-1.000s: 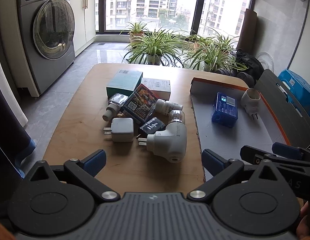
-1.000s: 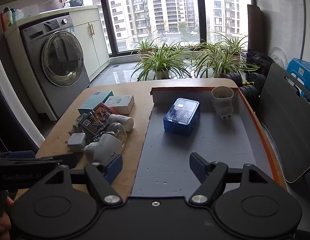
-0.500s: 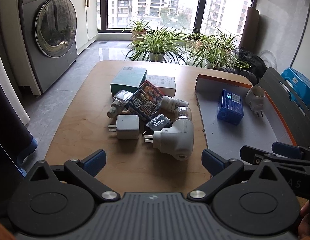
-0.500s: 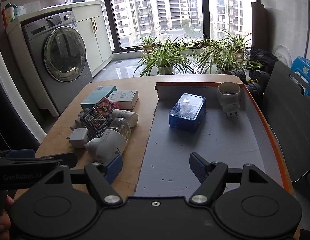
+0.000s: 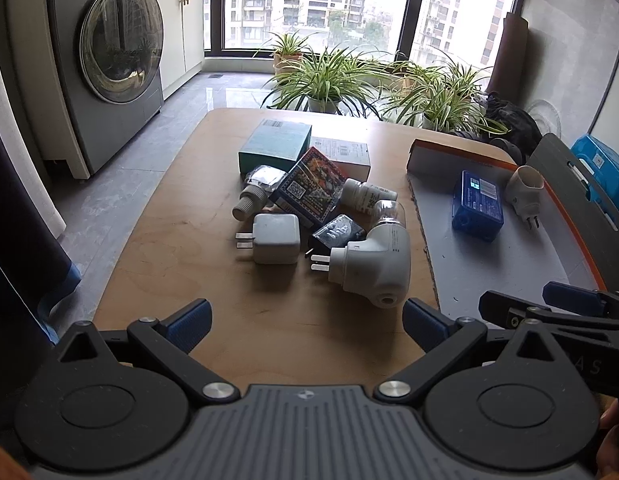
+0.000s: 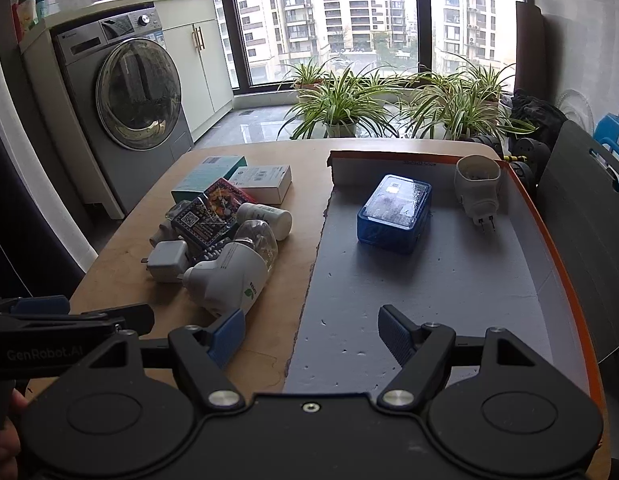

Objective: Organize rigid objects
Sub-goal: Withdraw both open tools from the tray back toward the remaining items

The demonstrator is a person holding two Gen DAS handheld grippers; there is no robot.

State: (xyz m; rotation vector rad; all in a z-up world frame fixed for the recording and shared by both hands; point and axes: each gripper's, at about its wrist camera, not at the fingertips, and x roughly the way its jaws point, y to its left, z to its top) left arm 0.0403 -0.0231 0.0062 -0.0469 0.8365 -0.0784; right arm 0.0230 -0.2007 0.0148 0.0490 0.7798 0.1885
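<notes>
A heap of small items lies mid-table: a white angled plug-in device [image 5: 373,268] [image 6: 229,280], a white square charger [image 5: 275,238] [image 6: 167,260], a patterned card box [image 5: 311,190] [image 6: 207,216], a white bottle [image 5: 367,196], a teal box [image 5: 275,148] and a white box [image 5: 341,154]. On the grey-lined tray [image 5: 505,264] [image 6: 429,288] rest a blue box [image 5: 477,206] [image 6: 395,214] and a white plug adapter [image 5: 525,188] [image 6: 477,184]. My left gripper [image 5: 305,320] hangs open just short of the heap. My right gripper [image 6: 311,336] stands open over the tray's near left edge. Both hold nothing.
The wooden table [image 5: 181,248] has an orange-rimmed tray on its right. A dark chair back [image 6: 581,216] stands beside the tray. A washing machine [image 5: 109,52] is at the left and potted plants [image 5: 329,76] line the window beyond the table.
Both views have drawn slightly closer to the table, so the heap and tray appear a little lower and nearer. No object has moved and both grippers stay open.
</notes>
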